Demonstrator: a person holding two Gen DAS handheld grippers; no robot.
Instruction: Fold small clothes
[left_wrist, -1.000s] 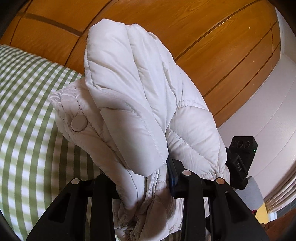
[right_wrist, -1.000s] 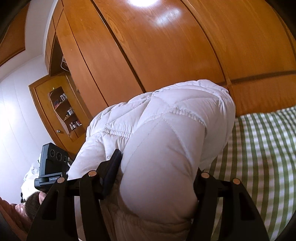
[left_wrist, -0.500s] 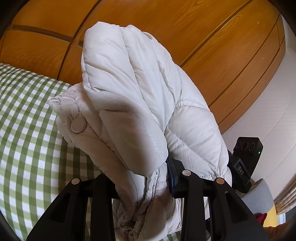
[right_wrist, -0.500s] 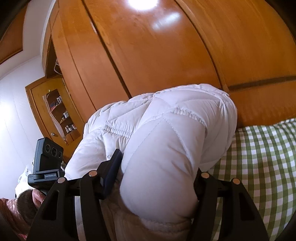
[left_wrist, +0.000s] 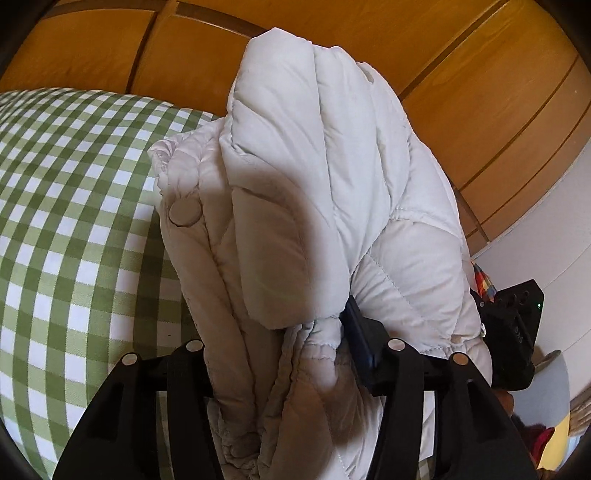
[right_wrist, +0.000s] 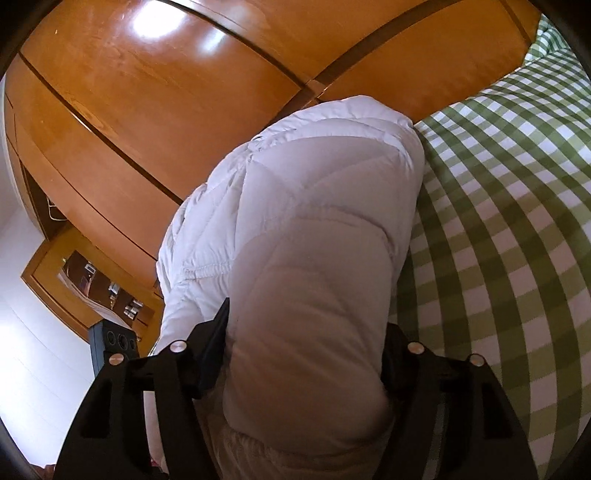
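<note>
Both grippers clamped the white quilted jacket (left_wrist: 317, 206) above the green checked bedspread (left_wrist: 74, 229); the left gripper (left_wrist: 284, 354) and right gripper (right_wrist: 306, 354) pinched bunched padding; wooden wardrobe panels (right_wrist: 155, 103) stood close behind; fingertips lay buried in fabric.

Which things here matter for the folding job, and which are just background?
Part of the job:
white puffer jacket
left gripper, shut on the jacket
right gripper, shut on the jacket
green checked bedcover, the surface nearby

Just lying about:
wooden wardrobe doors
open shelf with small bottles
</note>
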